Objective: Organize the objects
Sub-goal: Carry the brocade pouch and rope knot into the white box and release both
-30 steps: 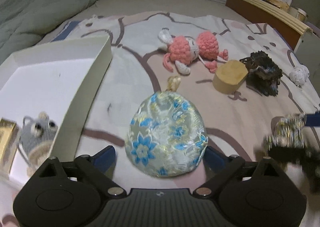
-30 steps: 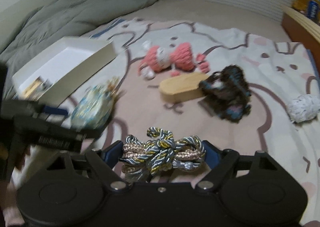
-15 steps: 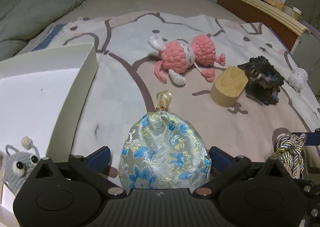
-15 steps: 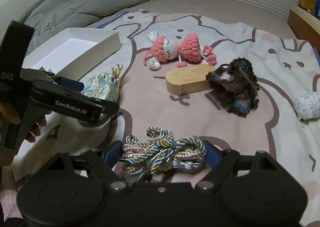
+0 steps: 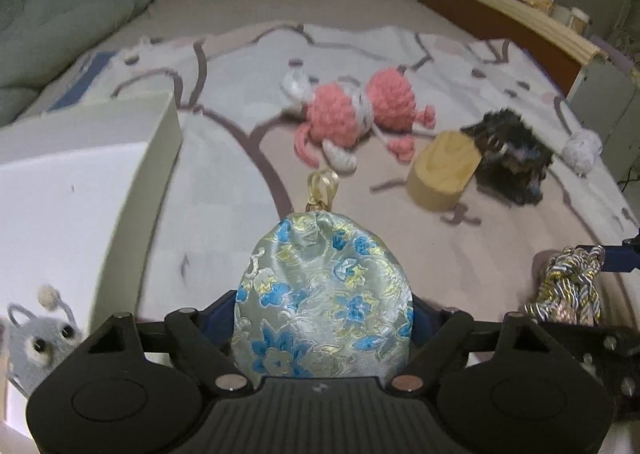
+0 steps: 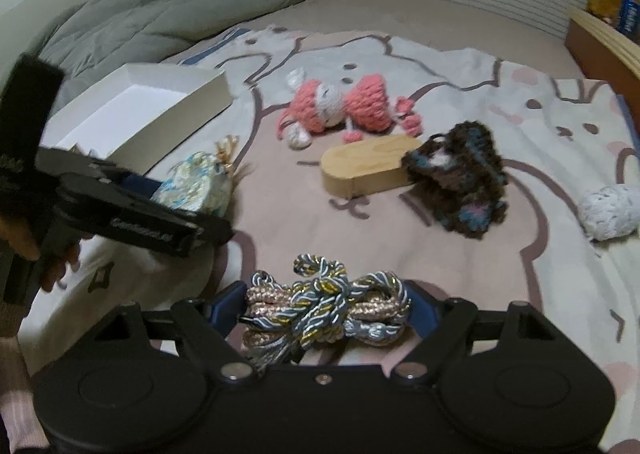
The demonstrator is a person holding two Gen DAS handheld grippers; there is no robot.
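My left claw (image 5: 324, 318) is closing on the brocade pouch (image 5: 324, 294); my right claw (image 6: 326, 310) clamps the cord knot (image 6: 326, 308). Next, I judge, comes lifting both into the white box (image 5: 132, 189).

The pouch (image 5: 324, 294) is glossy brocade satin with a shiny gold ribbon loop (image 5: 322, 183). The cord bundle (image 6: 328, 306) is twisted metallic rope, glinting. The pink doll (image 5: 352, 113) and dark toy (image 6: 460, 181) are rough crochet yarn. The block (image 6: 368, 165) is smooth pale wood. The box (image 6: 140, 109) is matt white card; the bedsheet (image 6: 540, 274) is soft printed cloth.
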